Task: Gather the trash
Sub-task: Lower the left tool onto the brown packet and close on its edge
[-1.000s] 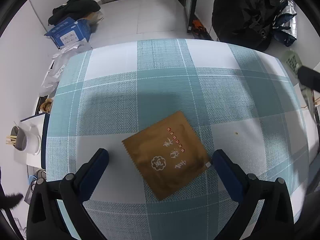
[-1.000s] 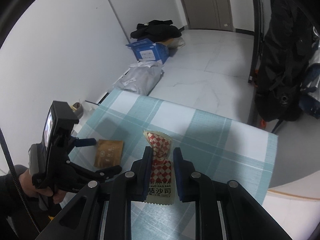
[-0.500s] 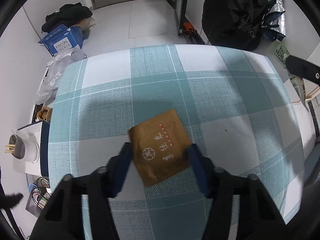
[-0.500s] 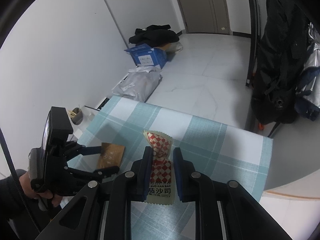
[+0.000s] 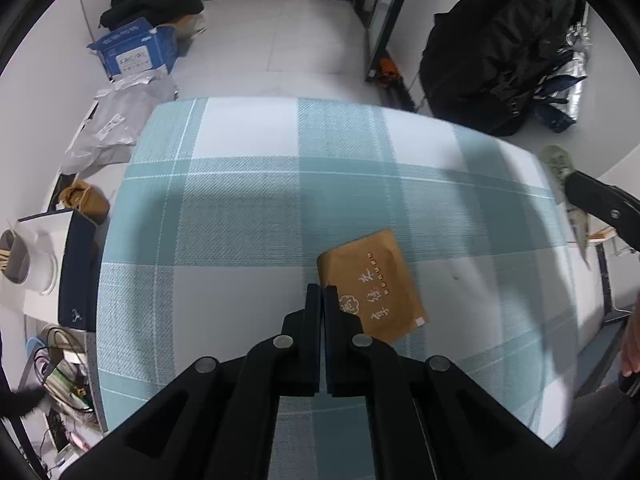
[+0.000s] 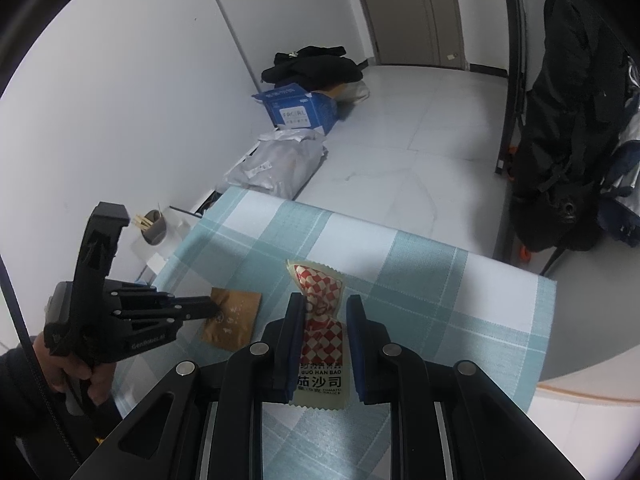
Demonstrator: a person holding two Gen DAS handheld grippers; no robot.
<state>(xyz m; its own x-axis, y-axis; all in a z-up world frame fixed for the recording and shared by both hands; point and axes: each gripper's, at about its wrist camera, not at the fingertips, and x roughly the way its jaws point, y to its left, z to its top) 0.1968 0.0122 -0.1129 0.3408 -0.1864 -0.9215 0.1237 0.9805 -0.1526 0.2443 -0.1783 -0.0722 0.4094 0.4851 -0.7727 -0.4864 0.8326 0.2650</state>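
Note:
A flat brown packet (image 5: pixel 372 286) with pale characters lies on the teal-and-white checked tablecloth (image 5: pixel 248 208). My left gripper (image 5: pixel 322 294) is shut, its tips at the packet's left edge; whether it pinches the packet I cannot tell. The right wrist view shows the left gripper (image 6: pixel 210 308) touching the packet (image 6: pixel 234 318). My right gripper (image 6: pixel 322 310) is shut on a red-and-white checked ketchup sachet (image 6: pixel 322 320), held above the table.
Beyond the table's far edge lie a blue cardboard box (image 5: pixel 134 50), grey mailer bags (image 5: pixel 116 120) and black clothes on the floor. A black backpack (image 5: pixel 500 48) stands at the right. A white holder with sticks (image 5: pixel 16 258) sits left of the table.
My left gripper's jaws closed from wide open to shut, and it shifted left so its tips meet the brown packet's left edge. The right gripper still holds the sachet.

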